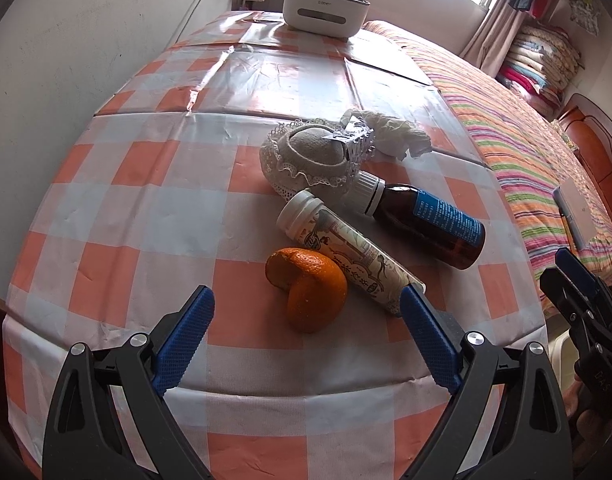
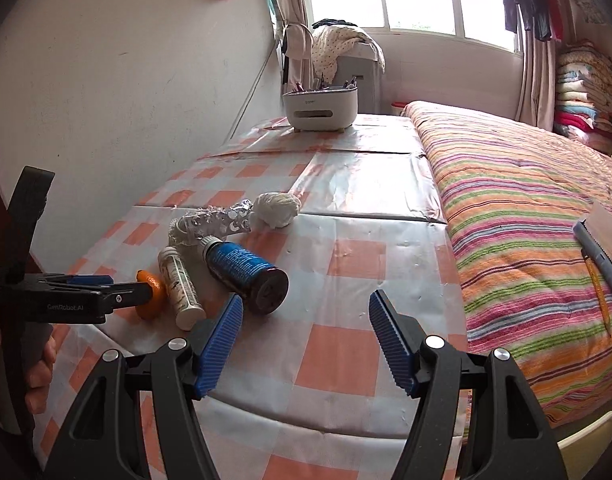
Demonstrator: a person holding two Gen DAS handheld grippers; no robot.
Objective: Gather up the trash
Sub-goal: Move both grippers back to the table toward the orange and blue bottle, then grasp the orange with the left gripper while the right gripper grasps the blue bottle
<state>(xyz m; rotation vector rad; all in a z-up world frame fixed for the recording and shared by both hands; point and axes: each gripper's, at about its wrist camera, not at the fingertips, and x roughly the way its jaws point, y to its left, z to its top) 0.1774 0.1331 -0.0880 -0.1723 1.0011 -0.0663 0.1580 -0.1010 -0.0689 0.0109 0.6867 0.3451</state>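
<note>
**Trash gathered near the table's front edge, both tongs spread**

Fingers of the left gripper [image 1: 307, 307] were held wide apart above the front of the orange-and-white checked tablecloth [image 1: 145, 184], with nothing clamped between them. A curled piece of orange peel [image 1: 310, 285] was seen lying just ahead of the gap, and the right blue pad [image 1: 428, 336] was placed beside the base of a white printed tube with a white cap [image 1: 346, 254]; contact could not be made out. A brown glass bottle with a blue label and white cap [image 1: 424, 224] was laid on its side just behind the tube. Further back, a grey lace-trimmed fabric basket [image 1: 306, 160] was set, with a crumpled foil blister pack [image 1: 352, 136] resting on it and a wad of white tissue [image 1: 398, 134] beside it.

The right gripper [image 2: 306, 314] was likewise held spread and empty, over bare cloth to the right of the bottle. A white desk organiser [image 2: 322, 108] was stood at the far end of the table, and a striped bedspread [image 2: 526, 208] was seen alongside.
</note>
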